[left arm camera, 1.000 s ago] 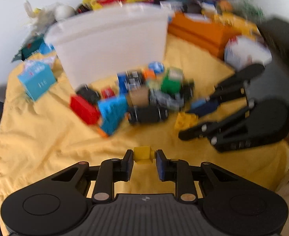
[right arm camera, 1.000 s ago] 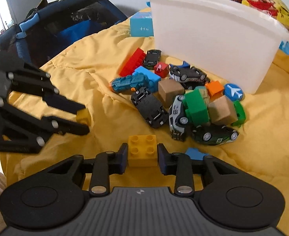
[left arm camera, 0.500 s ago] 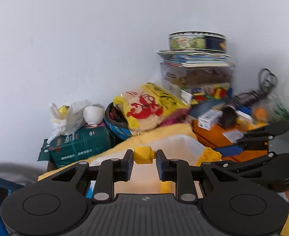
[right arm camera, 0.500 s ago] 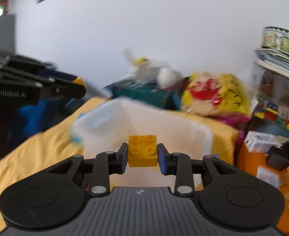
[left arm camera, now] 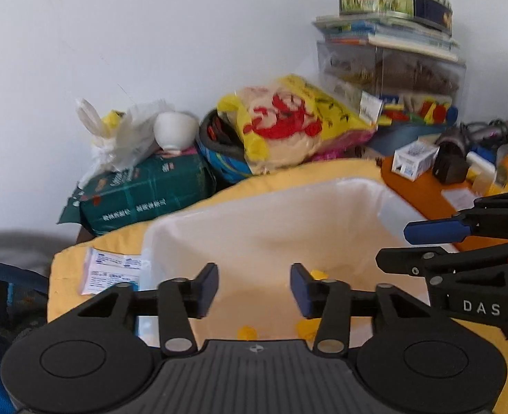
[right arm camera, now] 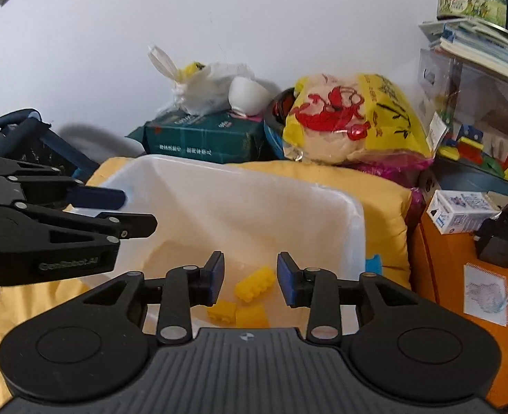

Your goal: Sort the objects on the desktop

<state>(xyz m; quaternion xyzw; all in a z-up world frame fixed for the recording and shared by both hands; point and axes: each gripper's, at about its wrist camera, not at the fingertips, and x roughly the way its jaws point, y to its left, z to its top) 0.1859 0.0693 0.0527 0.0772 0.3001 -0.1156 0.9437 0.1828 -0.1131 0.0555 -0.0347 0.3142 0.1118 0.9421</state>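
Item: yellow building bricks point(right arm camera: 254, 283), several, lying loose on the floor of the white plastic bin point(right arm camera: 323, 214). In the right wrist view one studded brick sits at 12 o'clock just beyond the claw tips, tilted; two more lie at 6 o'clock of it, partly hidden by the claw body. In the left wrist view, small yellow pieces point(left arm camera: 305, 327) show blurred on the bin floor.

Left claw point(left arm camera: 254, 284): over the bin, jaws opening, nothing between the pads.

Right claw point(right arm camera: 250, 277): over the bin, jaws opening, nothing gripped; the brick seen between the pads lies below on the bin floor.

Setting: bin stands on a yellow cloth point(right arm camera: 374, 186) over the worktop. Clutter at 12 o'clock of the bin: green packet point(right arm camera: 202, 138), white bowl point(right arm camera: 248, 96), yellow printed bag point(right arm camera: 354, 117).

Handling, judged: bricks are light, rigid, hard plastic, not fragile; smooth sides may slip under a skewed pinch. Best taken across two flat parallel side walls, pads square, clear of the studs.

Status, judged: yellow pieces delivered; the rest of the sorting is out of view.
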